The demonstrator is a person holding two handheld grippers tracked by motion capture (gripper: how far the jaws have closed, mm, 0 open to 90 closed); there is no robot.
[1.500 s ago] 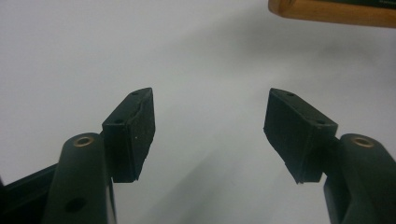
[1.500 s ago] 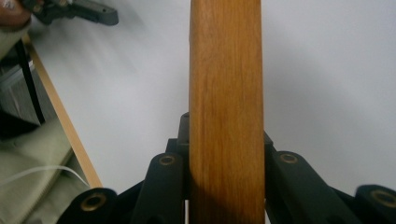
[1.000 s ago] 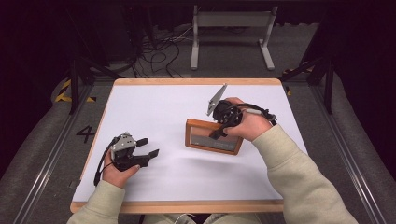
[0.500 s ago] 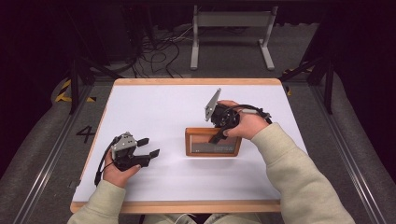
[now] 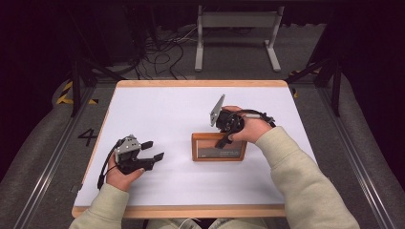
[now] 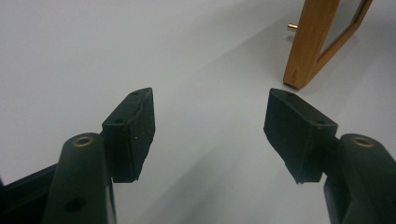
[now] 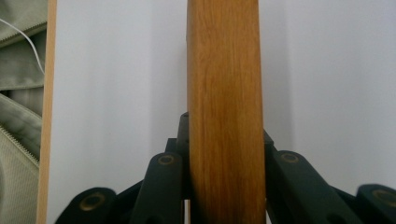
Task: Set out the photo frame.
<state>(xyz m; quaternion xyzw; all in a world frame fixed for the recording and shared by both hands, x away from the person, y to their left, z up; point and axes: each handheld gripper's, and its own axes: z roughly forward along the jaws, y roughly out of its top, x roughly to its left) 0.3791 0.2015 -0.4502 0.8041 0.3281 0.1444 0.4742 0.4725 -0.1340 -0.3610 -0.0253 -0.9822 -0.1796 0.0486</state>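
Observation:
A wooden picture frame (image 5: 218,147) stands on its lower edge near the middle of the white table (image 5: 157,109), leaning back. My right gripper (image 5: 223,139) comes down on its top rail and is shut on it. In the right gripper view the wooden rail (image 7: 224,93) runs straight up between the two jaws. At the front left, my left gripper (image 5: 152,150) is held low over the table, open and holding nothing. In the left gripper view the gripper (image 6: 210,135) has its jaws wide apart, and the frame's corner (image 6: 309,44) is ahead to the right.
The table's wooden rim (image 5: 191,210) runs along the front, close to the person's sleeves. A metal stand (image 5: 236,28) and cables (image 5: 162,52) lie on the floor beyond the far edge. Bare white surface spreads left of and behind the frame.
The right gripper turned the frame from a slant to square with the table and drew it slightly nearer. The left gripper stayed put.

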